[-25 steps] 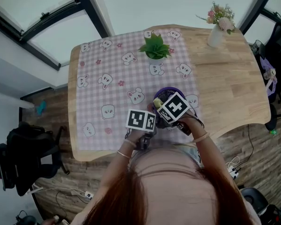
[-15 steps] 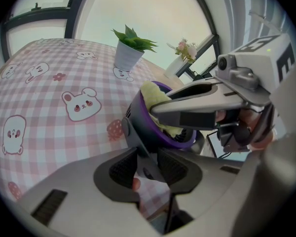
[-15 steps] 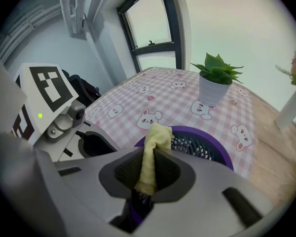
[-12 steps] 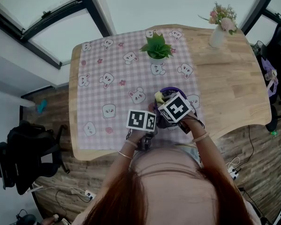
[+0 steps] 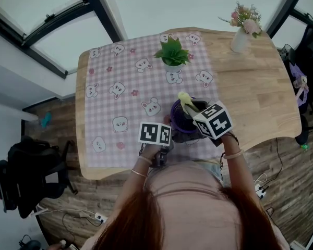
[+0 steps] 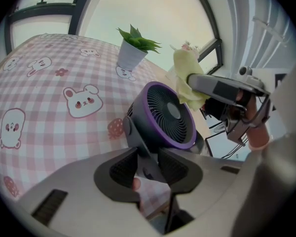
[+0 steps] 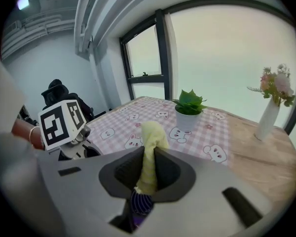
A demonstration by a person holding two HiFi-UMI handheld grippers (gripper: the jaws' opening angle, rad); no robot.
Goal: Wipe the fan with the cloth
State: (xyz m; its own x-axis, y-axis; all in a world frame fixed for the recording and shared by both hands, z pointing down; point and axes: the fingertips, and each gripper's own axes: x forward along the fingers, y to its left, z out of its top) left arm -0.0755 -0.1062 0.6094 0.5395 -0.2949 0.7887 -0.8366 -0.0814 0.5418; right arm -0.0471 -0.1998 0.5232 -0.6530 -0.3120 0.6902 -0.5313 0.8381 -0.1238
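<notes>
The left gripper [image 6: 148, 165], its jaws just eased wider, clamps the stand of the small grey, purple-rimmed plastic fan [image 6: 166, 115]. The right gripper [image 7: 148, 171] pinches the yellow cloth [image 7: 152, 136] at the fan's upper rim. Wiping seems under way, with more likely left.

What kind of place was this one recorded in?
Probably an office or studio room dressed like a home. A wooden table carries a bunny-print checked tablecloth, a potted plant and a vase of flowers, beside large dark-framed windows, a black office chair and floor cables.

Purple fan [image 6: 167, 115] standing, yellow cloth [image 6: 186, 80] perhaps touching rim
</notes>
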